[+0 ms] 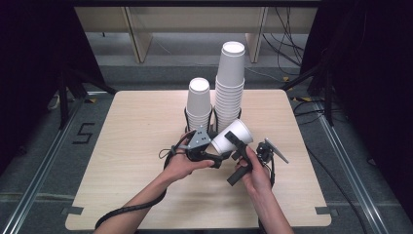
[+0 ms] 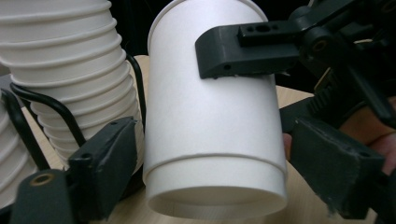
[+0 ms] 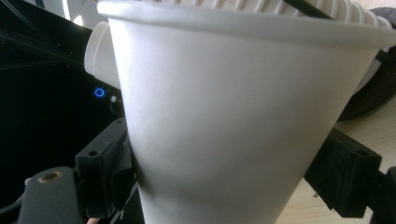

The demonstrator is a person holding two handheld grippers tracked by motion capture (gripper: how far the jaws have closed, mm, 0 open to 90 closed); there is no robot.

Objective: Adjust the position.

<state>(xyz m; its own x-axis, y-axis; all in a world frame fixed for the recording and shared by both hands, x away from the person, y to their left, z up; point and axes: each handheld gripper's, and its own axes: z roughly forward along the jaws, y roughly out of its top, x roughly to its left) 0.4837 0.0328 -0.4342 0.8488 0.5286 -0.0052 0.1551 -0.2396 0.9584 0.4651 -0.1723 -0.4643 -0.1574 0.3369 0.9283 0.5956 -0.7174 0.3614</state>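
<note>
- My two hands reach in from the near edge of a pale wooden table [image 1: 122, 161], each holding a black two-jaw gripper, and they meet over its middle.
- My left gripper [image 1: 210, 157] points right. Its jaws stand apart on either side of the base of a single white paper cup [image 1: 233, 137]; in the left gripper view the pads sit just beside the cup wall with a gap, so it is loose, not squeezing.
- My right gripper [image 1: 234, 145] is clamped on that same cup: one jaw lies across its side wall in the left gripper view, and in the right gripper view both pads press on the cup's flanks. The cup is held off the table, tilted, mouth facing up and away from me.
- I judge this a hand-over: the right takes the weight so the left can let go.
- Just beyond stand two stacks of upside-down white cups in black wire holders: a short stack [image 1: 198, 103] on the left, a tall stack [image 1: 230, 80] on the right, probably where the cup came from or will go.
</note>
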